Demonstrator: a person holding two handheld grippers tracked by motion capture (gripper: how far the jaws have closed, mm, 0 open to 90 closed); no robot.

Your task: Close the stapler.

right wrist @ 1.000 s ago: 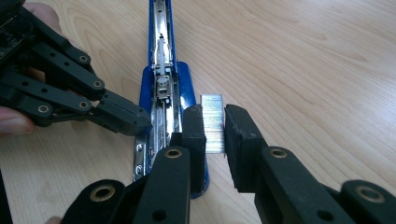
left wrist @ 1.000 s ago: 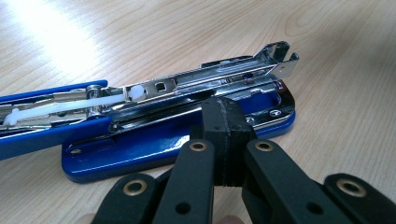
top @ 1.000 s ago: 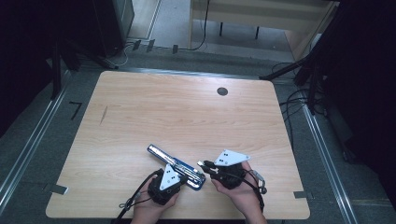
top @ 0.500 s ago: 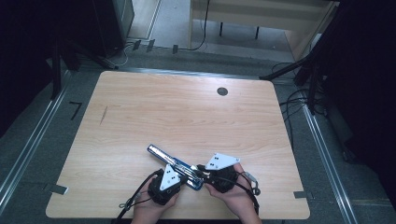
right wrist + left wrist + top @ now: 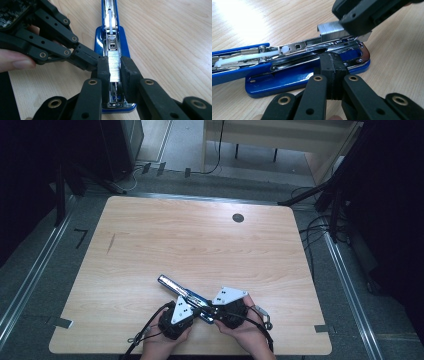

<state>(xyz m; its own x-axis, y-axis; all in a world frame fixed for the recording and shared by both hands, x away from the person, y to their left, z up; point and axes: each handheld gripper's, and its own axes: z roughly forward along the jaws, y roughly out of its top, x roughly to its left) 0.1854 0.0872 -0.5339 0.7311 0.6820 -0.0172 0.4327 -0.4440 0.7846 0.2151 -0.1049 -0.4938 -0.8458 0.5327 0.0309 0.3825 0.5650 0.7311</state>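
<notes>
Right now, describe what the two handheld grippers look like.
Both the left gripper and the right gripper are matte black, each topped by a grey three-cornered plate with small dark holes. Their fingers are blocky black pads on black link bars joined with brass-coloured rivets. A black cable trails from each towards the person.

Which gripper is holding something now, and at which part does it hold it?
The right gripper holds a strip of staples by its two long sides, above the open blue stapler. The left gripper is shut and holds nothing, jaws against the stapler's side.
</notes>
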